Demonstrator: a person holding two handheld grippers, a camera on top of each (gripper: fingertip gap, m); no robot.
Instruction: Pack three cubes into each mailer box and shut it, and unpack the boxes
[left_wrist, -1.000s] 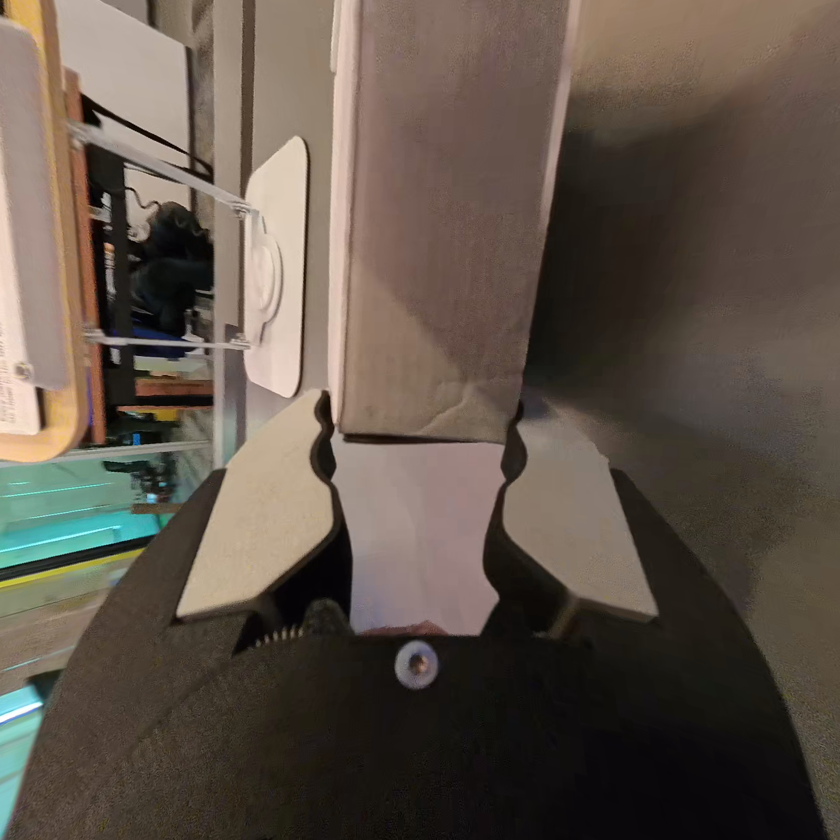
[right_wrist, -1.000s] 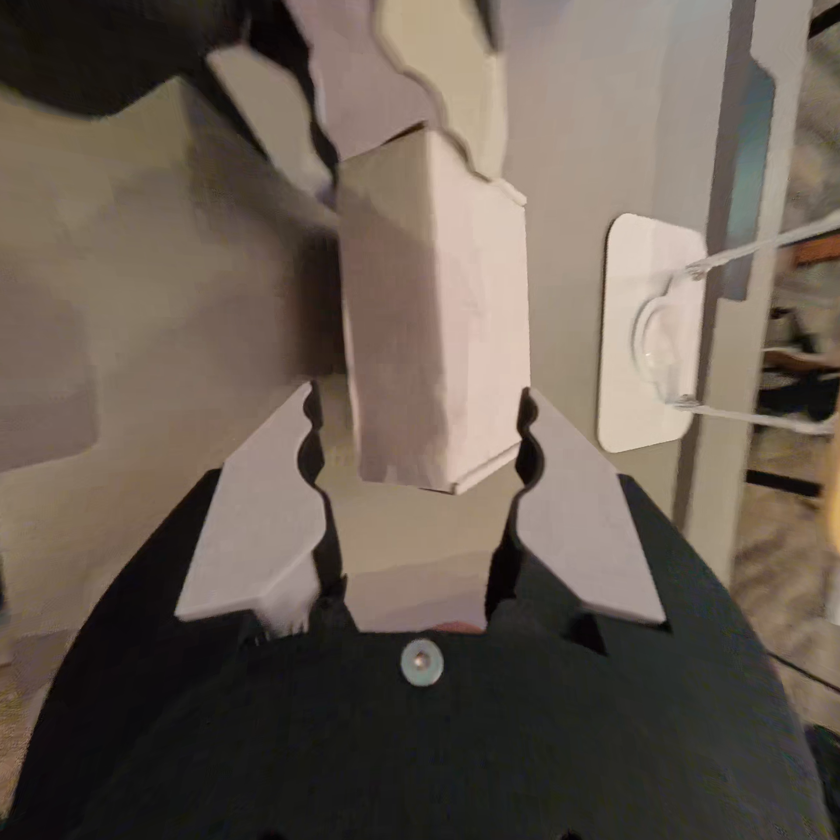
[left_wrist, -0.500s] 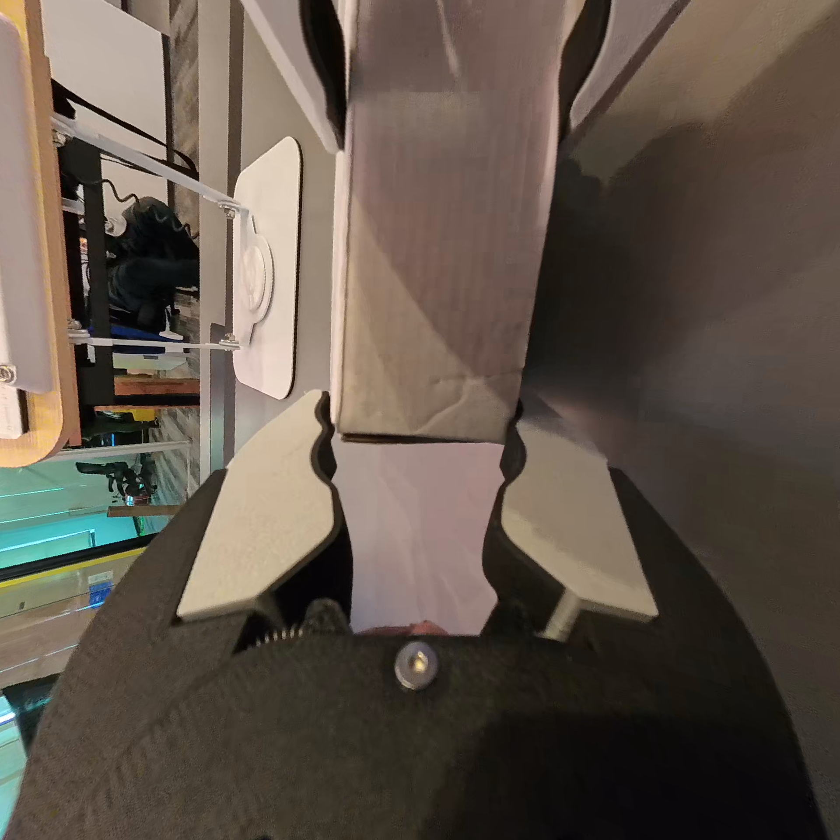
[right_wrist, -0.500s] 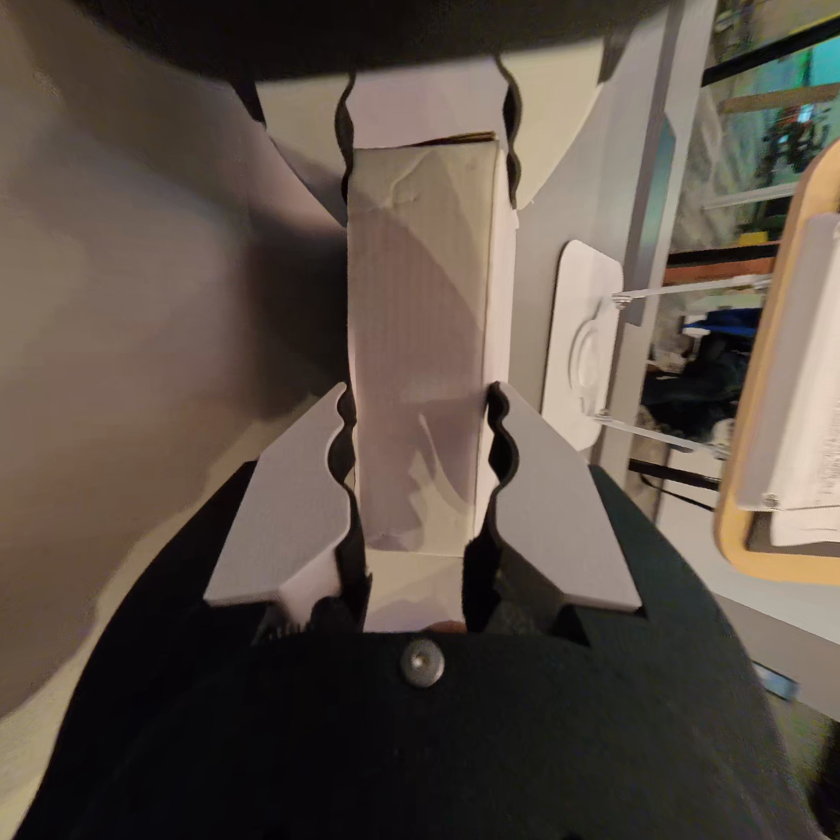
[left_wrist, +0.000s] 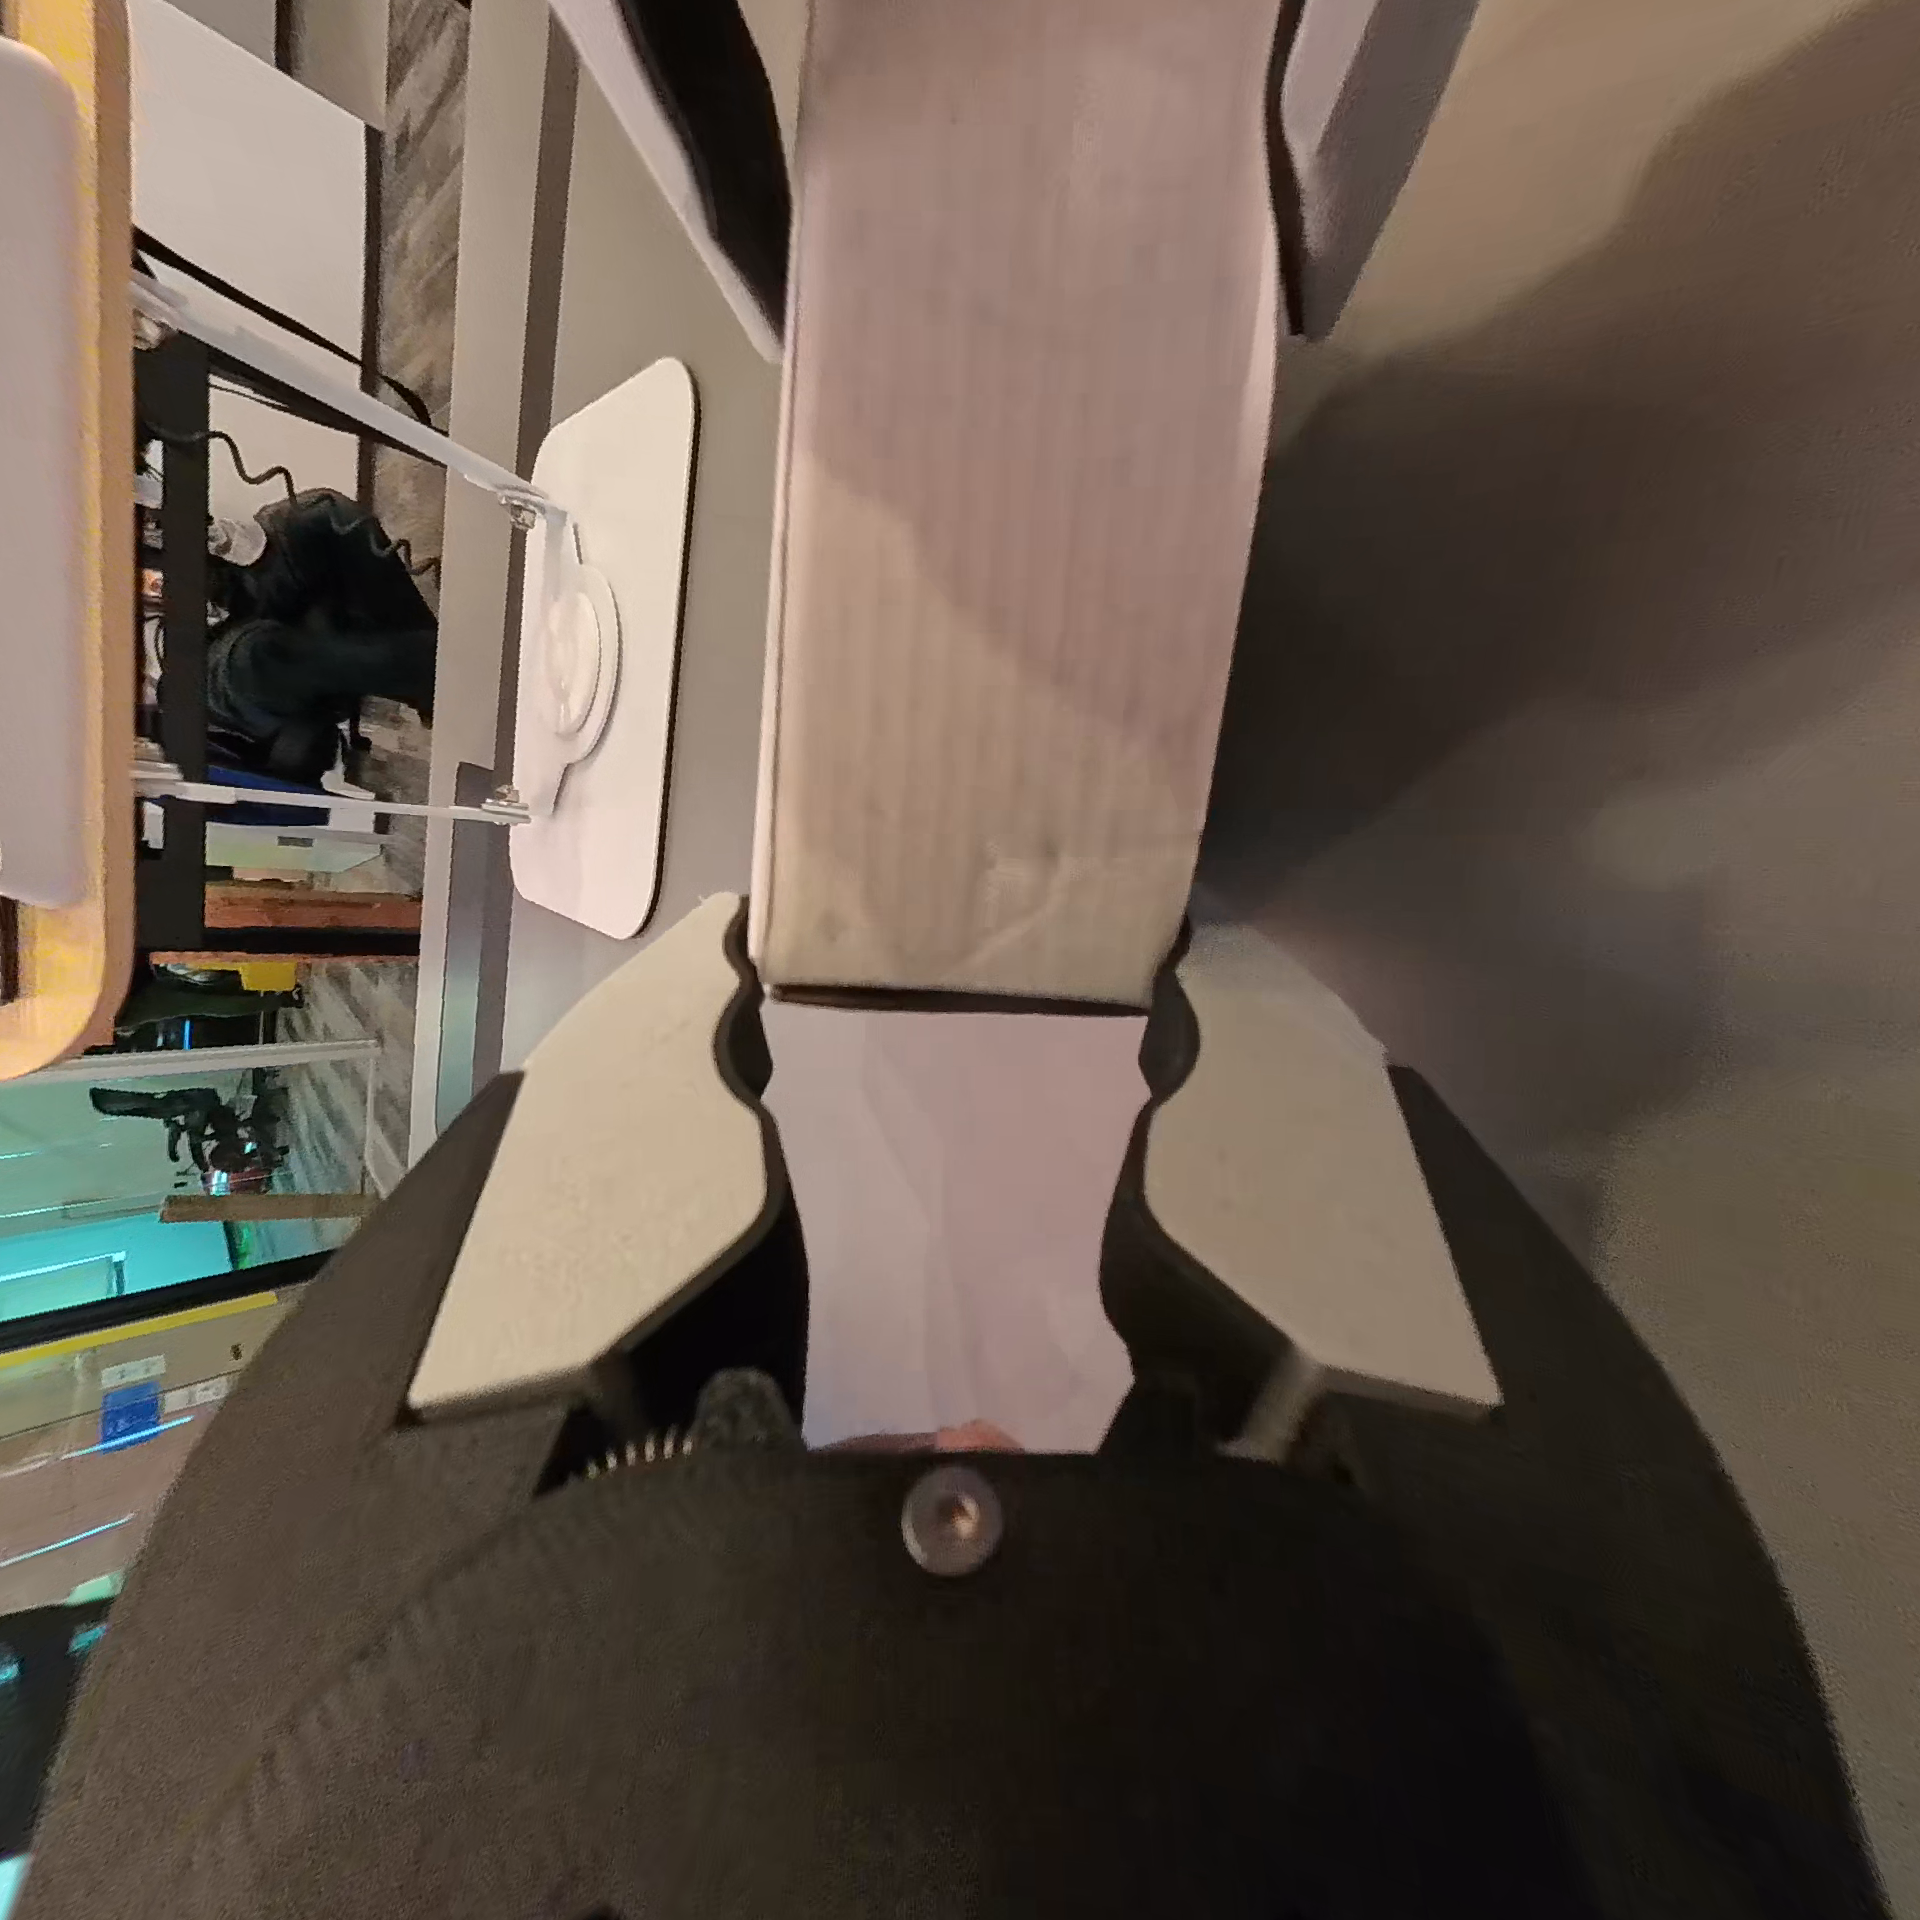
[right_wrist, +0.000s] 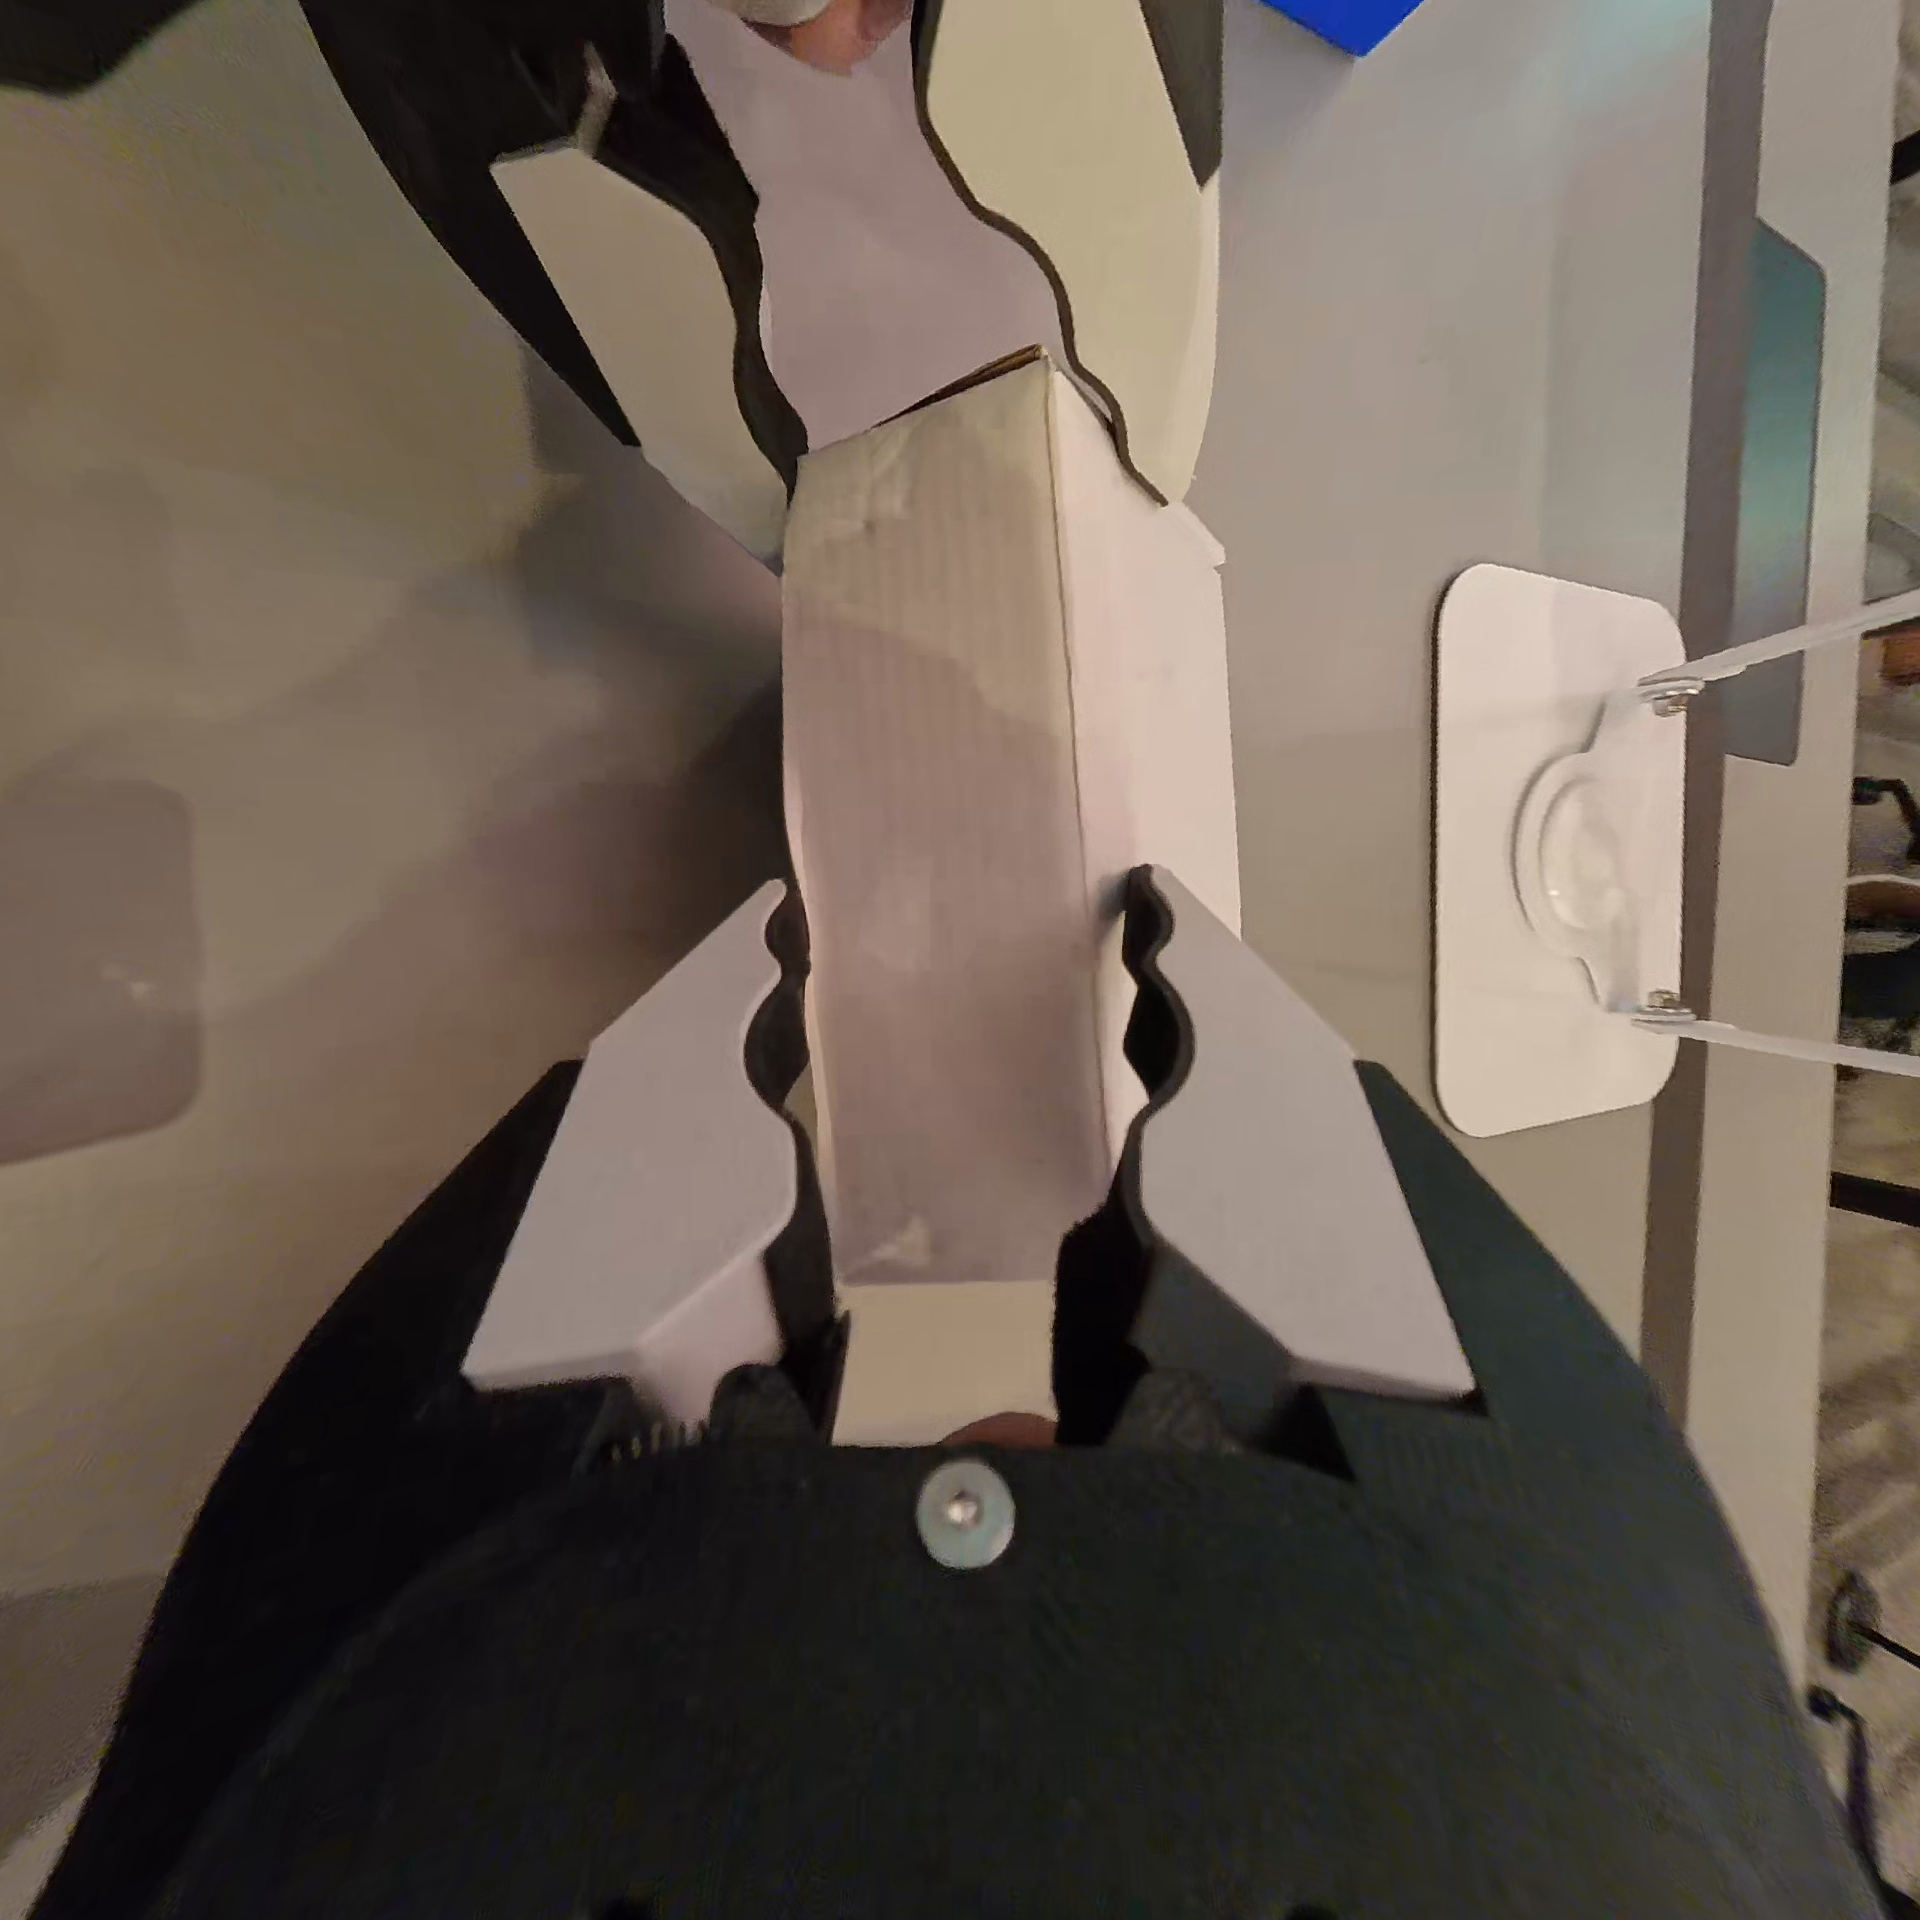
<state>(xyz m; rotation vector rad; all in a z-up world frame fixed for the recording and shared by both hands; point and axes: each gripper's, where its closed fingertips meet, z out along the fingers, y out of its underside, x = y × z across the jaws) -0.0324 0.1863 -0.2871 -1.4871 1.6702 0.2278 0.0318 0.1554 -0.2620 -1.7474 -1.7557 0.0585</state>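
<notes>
Holding a white box (left_wrist: 997, 582) end to end between my two tongs, I see its near end clamped between the tips of the left tongs (left_wrist: 961, 961). The opposite end sits deeper between the fingers of the right tongs (right_wrist: 951, 935), which press its sides. It hangs over a grey table (left_wrist: 1558, 727), beside a white pad (right_wrist: 1538, 1018).

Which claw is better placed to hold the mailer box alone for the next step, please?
Right, probably: the mailer box sits deep between the right claw's fingers, while the left claw pinches only the box's far end with its fingertips.
</notes>
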